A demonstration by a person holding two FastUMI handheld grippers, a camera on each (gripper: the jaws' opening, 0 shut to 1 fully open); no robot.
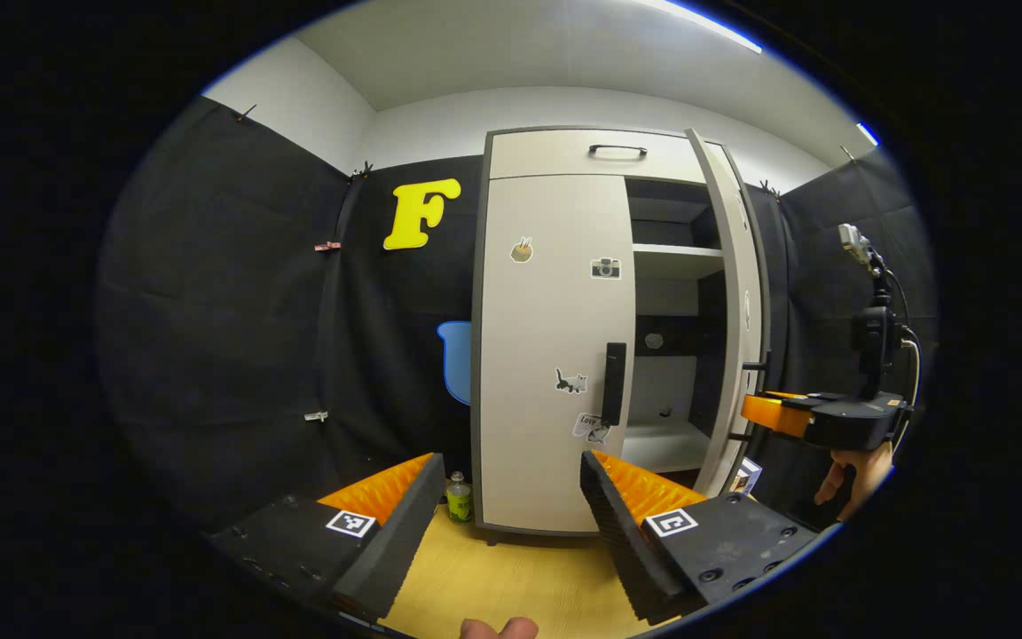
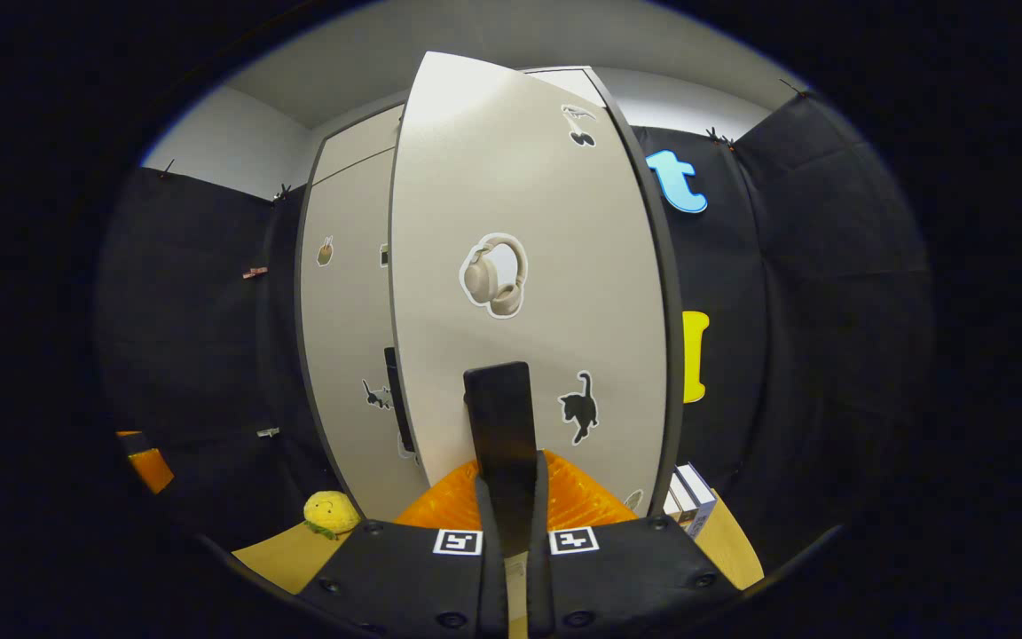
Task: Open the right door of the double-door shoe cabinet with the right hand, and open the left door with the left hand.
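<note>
The pale shoe cabinet (image 1: 555, 155) stands against the booth wall. Its left door (image 1: 546, 355) is closed, with a dark vertical handle (image 1: 614, 383) near its right edge. The right door (image 1: 735, 302) is swung out, baring shelves (image 1: 676, 257) inside. My left gripper (image 1: 511, 524) is open, low in front of the left door and apart from it. In the right gripper view, the right door (image 2: 529, 266) fills the middle and my right gripper (image 2: 509, 497) is shut on its dark handle (image 2: 500, 417). The right gripper (image 1: 821, 417) also appears at the door's edge in the left gripper view.
A small green bottle (image 1: 458, 499) stands on the wooden floor (image 1: 511, 577) at the cabinet's left foot. A yellow plush toy (image 2: 331, 513) lies on the floor to the left. Boxes (image 2: 688, 497) lean by the cabinet's right side. Black cloth walls close in on both sides.
</note>
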